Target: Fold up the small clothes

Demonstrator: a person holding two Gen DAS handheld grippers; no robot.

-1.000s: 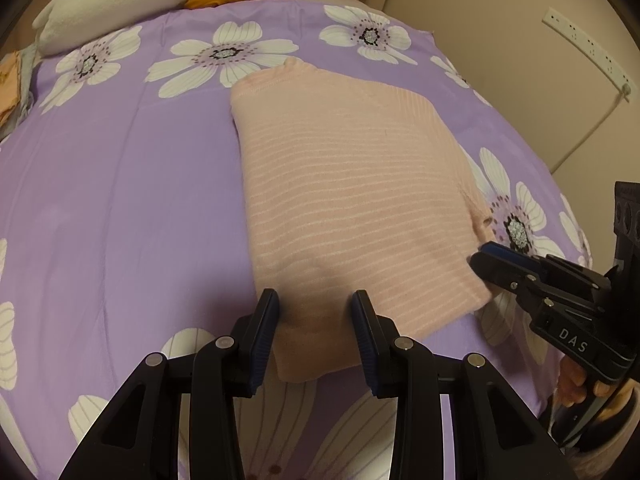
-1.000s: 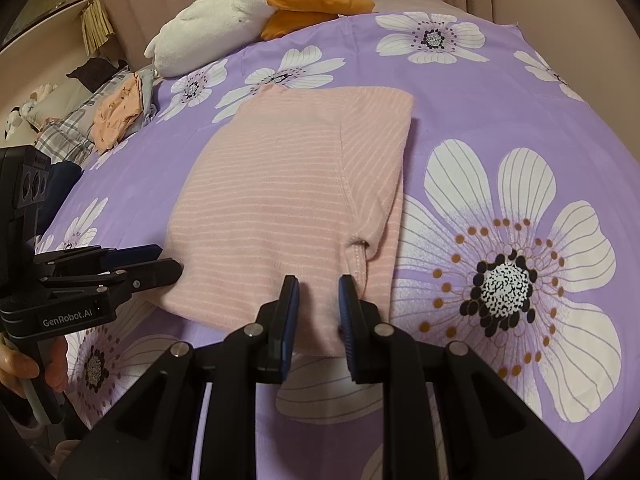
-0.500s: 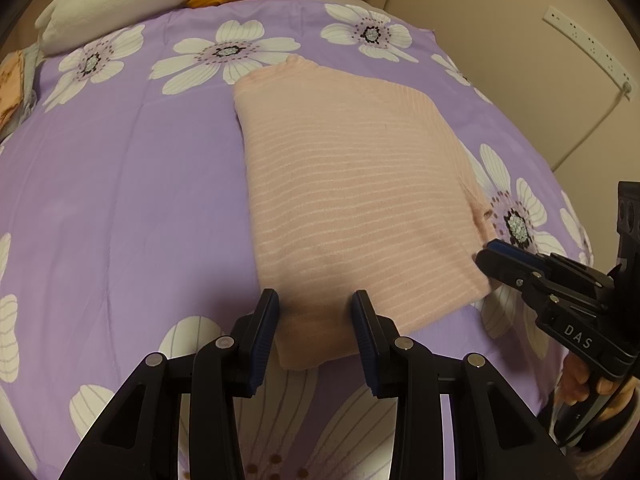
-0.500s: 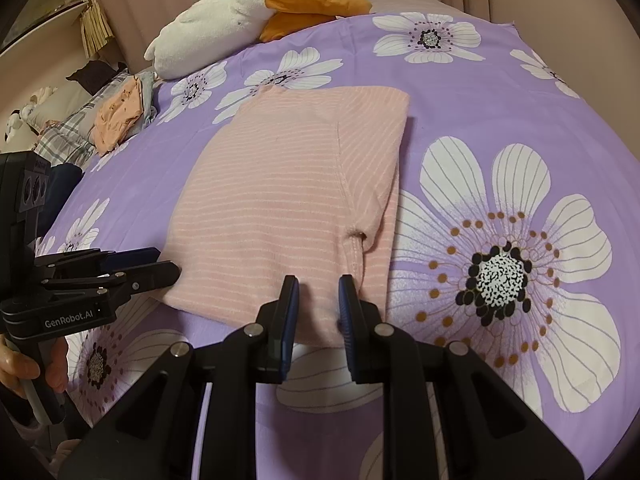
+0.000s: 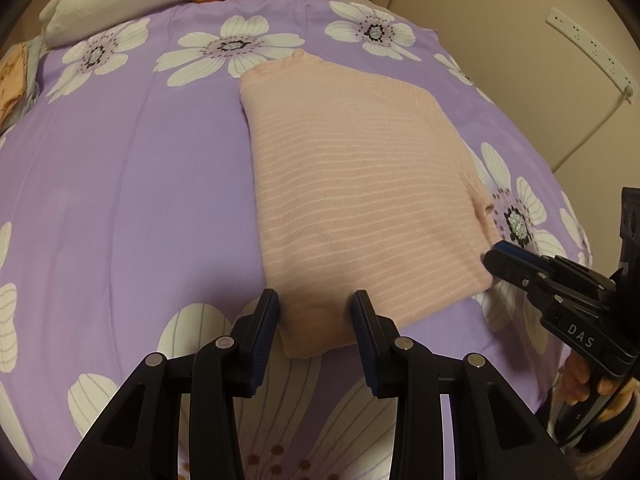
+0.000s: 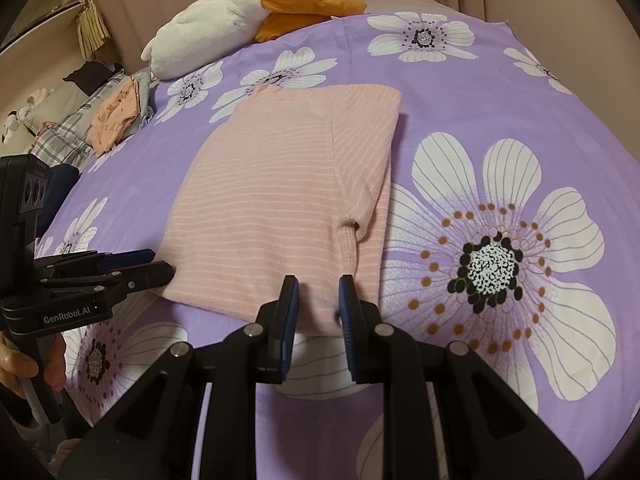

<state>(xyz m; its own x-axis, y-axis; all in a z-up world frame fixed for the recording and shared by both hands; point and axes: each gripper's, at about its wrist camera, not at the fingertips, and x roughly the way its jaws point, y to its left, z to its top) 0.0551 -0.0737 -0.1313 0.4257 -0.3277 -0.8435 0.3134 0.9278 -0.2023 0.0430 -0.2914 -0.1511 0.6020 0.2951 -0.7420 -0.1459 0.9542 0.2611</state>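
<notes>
The left gripper (image 5: 314, 312), jaws apart, straddles the near left corner of a folded pink striped shirt (image 5: 360, 200); whether the pads touch the cloth cannot be told. The right gripper (image 6: 318, 300), jaws also apart but narrower, sits at the shirt's near right corner beside a tucked sleeve (image 6: 366, 184). The shirt lies flat on a purple flowered bedsheet (image 6: 500, 128). Beyond it rest a white-and-orange plush toy (image 6: 224, 20) and a pile of clothes (image 6: 108, 120).
</notes>
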